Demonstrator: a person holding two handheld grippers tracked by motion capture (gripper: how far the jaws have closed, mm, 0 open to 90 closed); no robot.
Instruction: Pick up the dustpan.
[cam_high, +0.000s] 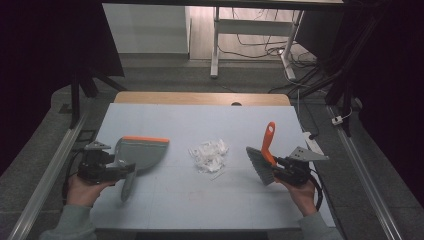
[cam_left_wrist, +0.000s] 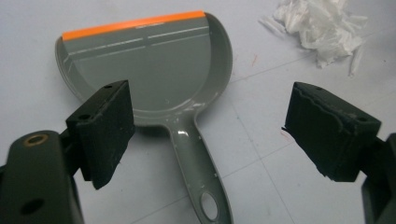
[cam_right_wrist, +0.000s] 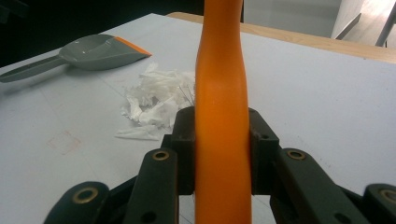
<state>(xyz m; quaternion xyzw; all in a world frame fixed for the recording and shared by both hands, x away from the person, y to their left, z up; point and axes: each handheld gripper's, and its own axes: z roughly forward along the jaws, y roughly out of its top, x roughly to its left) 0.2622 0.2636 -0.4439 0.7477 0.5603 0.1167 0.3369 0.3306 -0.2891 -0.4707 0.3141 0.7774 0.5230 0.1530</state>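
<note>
Our right gripper (cam_right_wrist: 222, 154) has its fingers clamped on the brush (cam_high: 265, 159) by its orange handle. Our left gripper (cam_left_wrist: 224, 133) hangs with fingers spread wide over the grey dustpan (cam_left_wrist: 154, 70), gripping nothing. White paper scraps (cam_high: 210, 155) lie between them on the surface (cam_high: 200, 120).

I see a grey dustpan (cam_left_wrist: 154, 70) of smooth, shiny plastic with an orange rubbery-looking lip. My brush (cam_high: 265, 156) has a smooth orange plastic handle (cam_right_wrist: 222, 116) and dark bristles. The white scraps (cam_high: 209, 154) look like thin torn paper. The worktop (cam_high: 200, 200) is pale and matt. My black jaws look dull and a bit rough.
</note>
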